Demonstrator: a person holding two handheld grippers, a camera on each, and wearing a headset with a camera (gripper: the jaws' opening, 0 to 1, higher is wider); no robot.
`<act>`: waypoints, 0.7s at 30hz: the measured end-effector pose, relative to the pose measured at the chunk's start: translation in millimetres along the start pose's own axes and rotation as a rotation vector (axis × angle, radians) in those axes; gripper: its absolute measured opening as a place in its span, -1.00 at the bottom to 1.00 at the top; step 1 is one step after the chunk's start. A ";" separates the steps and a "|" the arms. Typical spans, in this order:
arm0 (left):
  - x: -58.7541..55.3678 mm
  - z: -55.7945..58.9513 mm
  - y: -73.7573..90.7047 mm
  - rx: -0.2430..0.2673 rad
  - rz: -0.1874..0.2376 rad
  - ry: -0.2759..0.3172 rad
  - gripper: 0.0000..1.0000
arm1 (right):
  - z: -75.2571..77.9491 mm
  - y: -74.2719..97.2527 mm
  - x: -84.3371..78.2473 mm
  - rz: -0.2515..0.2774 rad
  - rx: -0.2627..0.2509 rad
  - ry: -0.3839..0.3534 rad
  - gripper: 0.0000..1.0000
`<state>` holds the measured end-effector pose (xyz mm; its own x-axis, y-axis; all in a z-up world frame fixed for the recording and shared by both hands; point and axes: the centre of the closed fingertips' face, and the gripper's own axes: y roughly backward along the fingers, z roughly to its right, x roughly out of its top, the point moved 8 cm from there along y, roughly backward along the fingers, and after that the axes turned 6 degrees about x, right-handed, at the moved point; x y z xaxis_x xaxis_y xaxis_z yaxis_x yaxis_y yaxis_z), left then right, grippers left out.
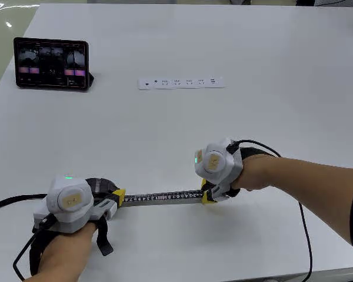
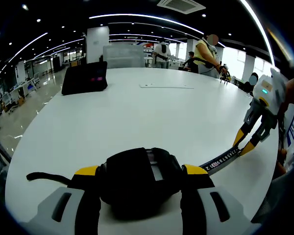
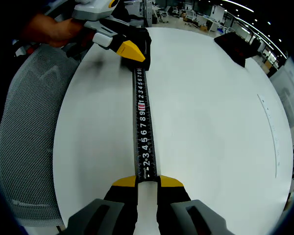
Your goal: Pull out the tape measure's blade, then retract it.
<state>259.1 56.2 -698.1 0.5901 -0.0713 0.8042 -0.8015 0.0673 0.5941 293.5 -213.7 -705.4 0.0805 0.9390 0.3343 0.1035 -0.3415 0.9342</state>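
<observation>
Large open-plan lab or workshop hall; long ceiling light strips and a ceiling vent overhead; glossy floor; people standing among distant benches beyond the far edge of the white counter; tablet and power strip on it.

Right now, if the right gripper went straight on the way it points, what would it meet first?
The right gripper would run along the blade it pinches and probably meet the tape measure's case first, held in the left gripper.
</observation>
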 end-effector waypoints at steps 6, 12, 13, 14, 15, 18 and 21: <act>-0.3 0.6 -0.1 0.001 0.001 -0.001 0.24 | 0.0 -1.9 4.1 0.002 -0.002 -0.008 -0.79; -0.5 1.2 -0.2 0.002 0.000 -0.003 0.24 | -0.1 -3.8 7.1 -0.002 -0.001 0.002 -0.80; -0.6 1.2 -0.2 0.001 0.001 -0.003 0.24 | -0.3 -3.9 7.4 -0.002 -0.001 0.001 -0.80; -0.7 1.2 -0.3 0.001 0.000 -0.002 0.24 | -0.6 -4.1 7.9 -0.001 -0.002 0.001 -0.79; -0.7 1.2 -0.3 0.001 -0.003 -0.002 0.24 | -0.8 -4.4 8.6 -0.001 -0.001 0.001 -0.79; -0.8 1.3 -0.3 0.001 -0.007 -0.003 0.24 | -0.8 -5.2 9.9 -0.002 0.001 0.002 -0.79; -1.0 1.3 -0.3 0.001 -0.004 -0.005 0.24 | -0.7 -5.9 11.8 -0.005 0.002 -0.001 -0.79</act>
<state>258.7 54.9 -699.1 0.5932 -0.0764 0.8014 -0.7990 0.0662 0.5977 293.1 -200.5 -706.9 0.0815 0.9405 0.3299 0.1063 -0.3373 0.9354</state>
